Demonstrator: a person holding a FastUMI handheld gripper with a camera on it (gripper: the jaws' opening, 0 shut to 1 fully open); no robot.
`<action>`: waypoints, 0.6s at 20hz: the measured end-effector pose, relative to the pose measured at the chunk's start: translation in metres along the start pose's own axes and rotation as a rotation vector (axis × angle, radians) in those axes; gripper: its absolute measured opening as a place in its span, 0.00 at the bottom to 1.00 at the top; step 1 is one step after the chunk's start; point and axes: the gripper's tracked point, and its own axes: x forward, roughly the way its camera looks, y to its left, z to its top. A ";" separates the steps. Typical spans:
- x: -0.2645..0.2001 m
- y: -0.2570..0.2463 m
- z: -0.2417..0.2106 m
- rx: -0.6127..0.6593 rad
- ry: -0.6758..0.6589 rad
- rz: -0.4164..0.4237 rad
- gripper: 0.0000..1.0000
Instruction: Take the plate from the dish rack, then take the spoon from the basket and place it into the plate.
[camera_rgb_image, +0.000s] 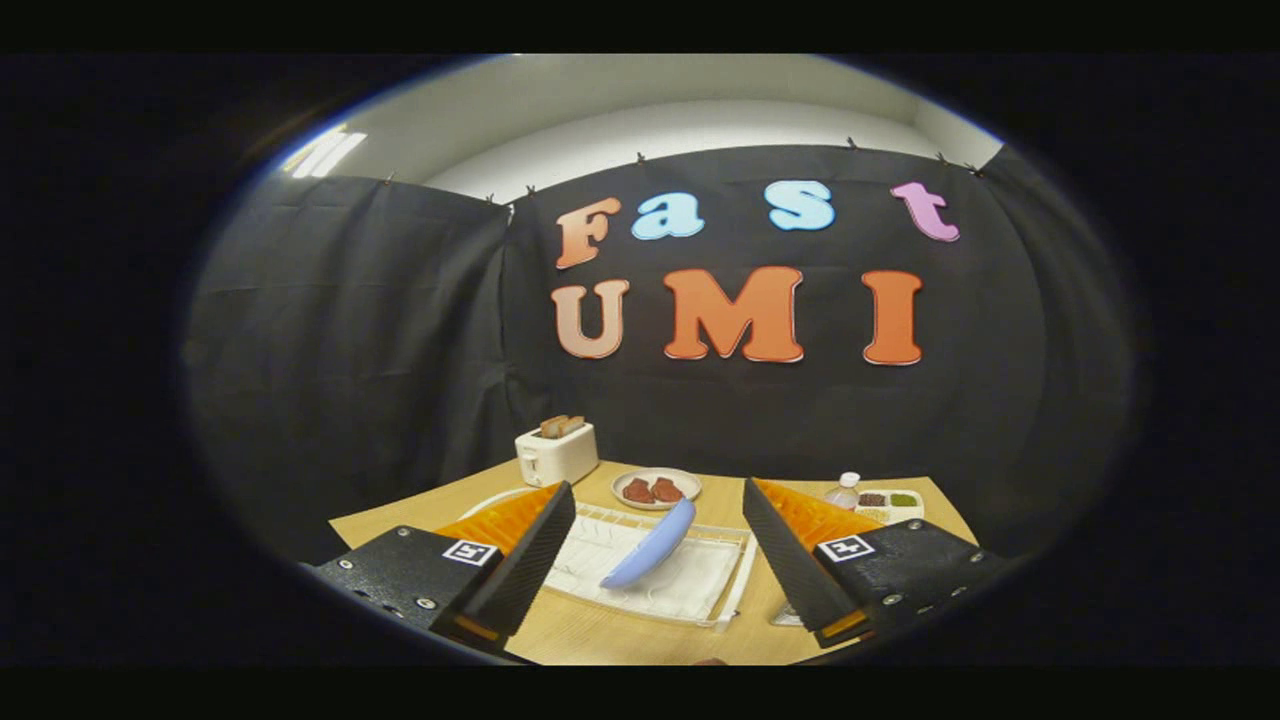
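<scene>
Black cloth walls (400, 330) round a wooden table (620, 630) (white ceiling (640, 110), bright strip light (325, 152)).

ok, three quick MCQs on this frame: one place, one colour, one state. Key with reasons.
1. Where is the blue plate?
A. in the dish rack
B. on the toaster
C. between closed fingers

2. What colour is the toaster?
A. red
B. white
C. black

3. How is the gripper?
A. shut on the plate
B. shut, empty
C. open, touching nothing

Key: 1 A, the plate leans in the white rack just ahead of the fingers. 2 B, white body with bread in its slots. 3 C, both fingers stand wide apart, clear of the plate.
</scene>
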 end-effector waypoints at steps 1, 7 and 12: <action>0.006 0.000 -0.005 0.006 0.035 0.009 1.00; 0.045 -0.012 -0.038 0.102 0.212 0.024 0.98; 0.073 -0.016 -0.054 0.200 0.345 0.040 0.96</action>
